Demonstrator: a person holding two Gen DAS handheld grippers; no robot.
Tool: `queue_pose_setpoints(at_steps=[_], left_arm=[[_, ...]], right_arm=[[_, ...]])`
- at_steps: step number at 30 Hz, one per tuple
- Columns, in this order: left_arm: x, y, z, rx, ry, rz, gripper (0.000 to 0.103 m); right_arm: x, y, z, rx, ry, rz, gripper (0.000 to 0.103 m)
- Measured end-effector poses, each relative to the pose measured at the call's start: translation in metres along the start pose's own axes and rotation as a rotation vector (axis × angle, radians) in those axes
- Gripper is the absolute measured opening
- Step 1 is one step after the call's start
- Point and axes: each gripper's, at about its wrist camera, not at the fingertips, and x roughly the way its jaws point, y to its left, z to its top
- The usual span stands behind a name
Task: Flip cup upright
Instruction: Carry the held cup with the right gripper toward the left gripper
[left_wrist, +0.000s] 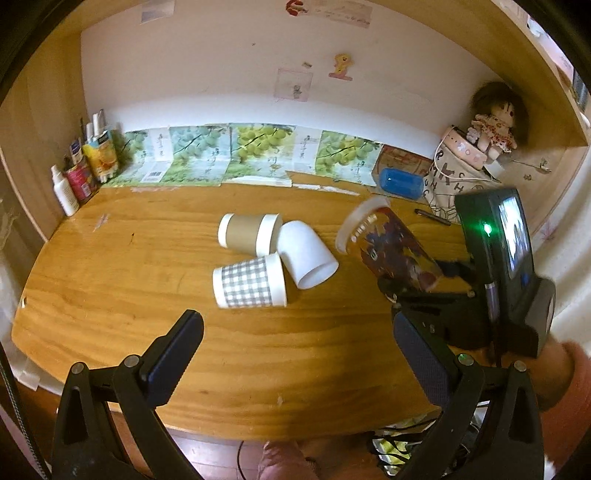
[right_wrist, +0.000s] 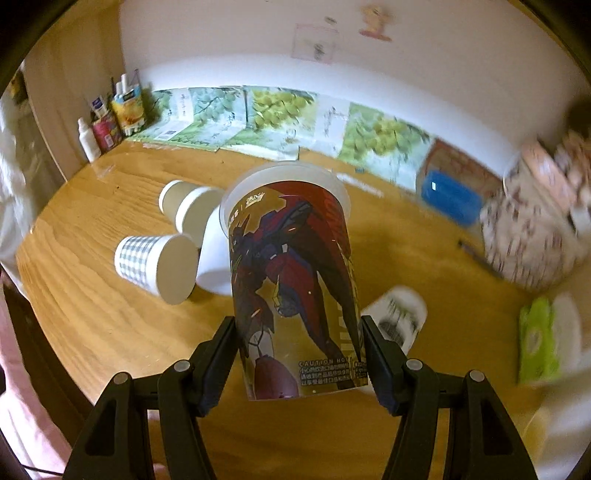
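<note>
Right gripper (right_wrist: 299, 354) clamped on the robot-print cup (right_wrist: 291, 280), lifted off the desk (left_wrist: 147, 295), tilted, rim away. Left gripper (left_wrist: 295, 350) wide, empty. Judging: mid-flip; still needs uprighting and setting down.

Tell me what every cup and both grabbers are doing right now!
Printed cup: held off the table, tilted, not upright yet.
Right gripper: shut on the printed cup's sides.
Left gripper: open, empty, above the table.
Brown-sleeve cup: lying on its side.
Checked cup: lying on its side.
Plain white cup: lying on its side, touching the other two.
</note>
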Motion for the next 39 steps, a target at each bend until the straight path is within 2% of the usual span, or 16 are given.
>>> queue_pose_setpoints(at_steps=[5,8,9,16,24,30,39], left_arm=[[-0.004,0.001,-0.010,-0.019,0.027,0.033,0.103],[-0.007,0.003,-0.014,-0.024,0.025,0.064,0.103],[-0.008,0.004,-0.015,-0.040,0.002,0.071,0.103],[-0.013,0.008,-0.017,0.002,0.011,0.106,0.103],[-0.009,0.010,-0.013,0.034,0.035,0.119,0.103],[0.001,0.006,-0.005,0.096,0.059,0.123,0.102],[0.027,0.011,0.009,0.071,0.135,0.091,0.102]], right_arm=[[-0.001,-0.001,-0.031,0.072,0.019,0.026,0.065],[-0.001,-0.002,-0.047,0.111,0.033,0.043,0.065],[0.000,-0.001,-0.054,0.126,0.044,0.048,0.065],[0.006,0.011,-0.085,0.161,0.077,0.046,0.065],[0.016,0.012,-0.093,0.239,0.100,0.079,0.065],[0.023,0.013,-0.091,0.288,0.112,0.091,0.065],[0.033,0.012,-0.086,0.363,0.148,0.142,0.065]])
